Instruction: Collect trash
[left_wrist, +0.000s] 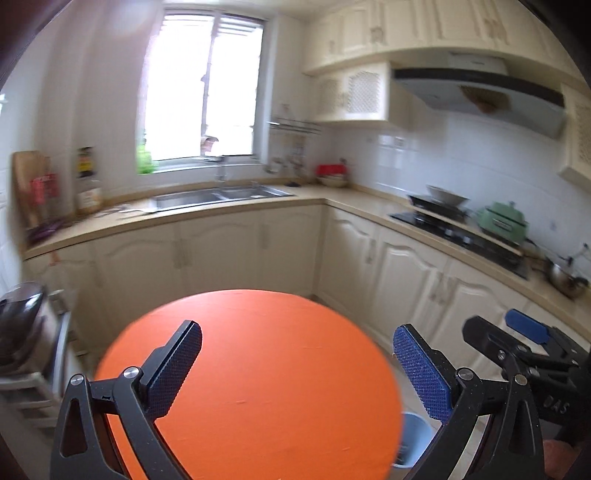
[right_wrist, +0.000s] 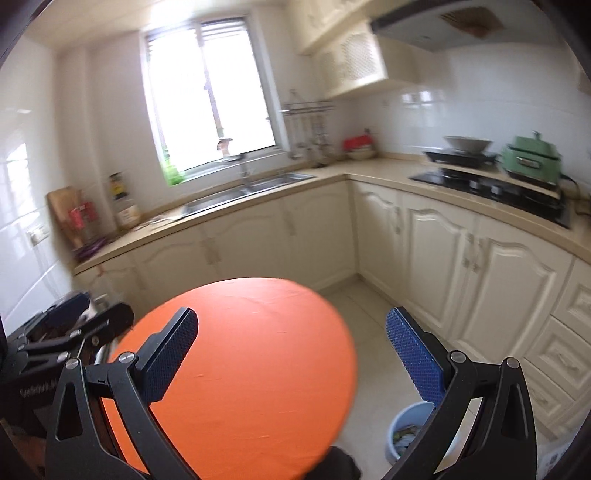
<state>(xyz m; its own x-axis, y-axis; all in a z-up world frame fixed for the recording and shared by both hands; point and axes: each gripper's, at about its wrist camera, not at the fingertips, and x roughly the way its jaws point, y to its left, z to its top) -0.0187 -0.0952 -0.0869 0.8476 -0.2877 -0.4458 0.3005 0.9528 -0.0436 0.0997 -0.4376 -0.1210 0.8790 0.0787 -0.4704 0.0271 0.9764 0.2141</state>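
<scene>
Both tongs hang above the round orange bench (left_wrist: 251, 369), pointed forward and a little downward across it toward the kitchen cabinets. The left tongs (left_wrist: 299, 365) stand spread as wide as they go, with nothing between the blue pads — only bare orange top shows in the gap. The right tongs (right_wrist: 291, 354) are spread as well and just as empty; in the left wrist view they appear just to the right of the left pair, side by side with it.

As for trash, no loose piece shows on the bench under either pair. The pale blue bin (right_wrist: 410, 432) stands on the floor below and to the right of the right tongs, just beside the bench's edge, and something crumpled and colourful already lies inside it. From the left wrist view the same bin peeks out behind the right-hand pad of the left tongs.

Judging from this, a drop into the bin seems done and both hands are free — the step in hand looks like a search for the next piece, or the end of the job. The next move calls for scanning beyond the bench: the far counter by the sink (left_wrist: 221, 194) carries some flat scraps, too blurred to tell whether they are trash. Reaching them would mean carrying the tongs well past the bench, spread, and lowering them onto a clearly seen target.
</scene>
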